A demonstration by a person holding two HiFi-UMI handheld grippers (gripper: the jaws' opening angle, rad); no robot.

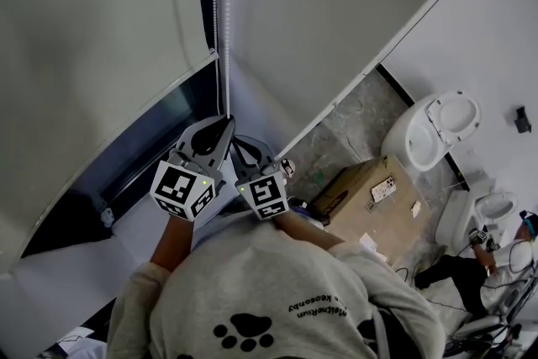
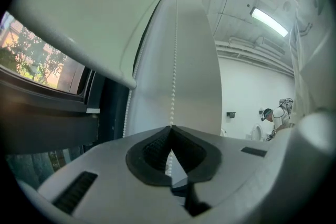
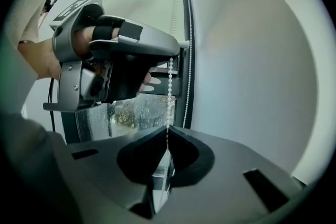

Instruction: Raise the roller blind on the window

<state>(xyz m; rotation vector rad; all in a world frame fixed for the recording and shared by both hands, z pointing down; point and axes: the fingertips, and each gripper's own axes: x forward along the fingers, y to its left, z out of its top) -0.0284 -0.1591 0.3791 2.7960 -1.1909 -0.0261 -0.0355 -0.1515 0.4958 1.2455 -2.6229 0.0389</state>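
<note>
Left gripper (image 2: 170, 127): jaws pinched on bead chain (image 2: 172, 86).
Right gripper (image 3: 168, 129): clamped on same chain, just below left.
Roller blind (image 1: 92, 38): hem partway up window (image 2: 37, 60).
Floor (image 1: 353, 124): cardboard box (image 1: 370, 196), toilet (image 1: 437, 130).

1. I see the roller blind (image 1: 92, 29), plain pale fabric, hanging partway down, its bottom rail above a strip of bare glass
2. The window (image 2: 37, 60) under it is dark-framed, with greenery showing through the pane
3. The white bead chain (image 1: 225, 29) hangs straight beside the blind's edge; I have one strand pinched in the left gripper (image 2: 170, 128) and, just beneath, the right gripper (image 3: 167, 131)
</note>
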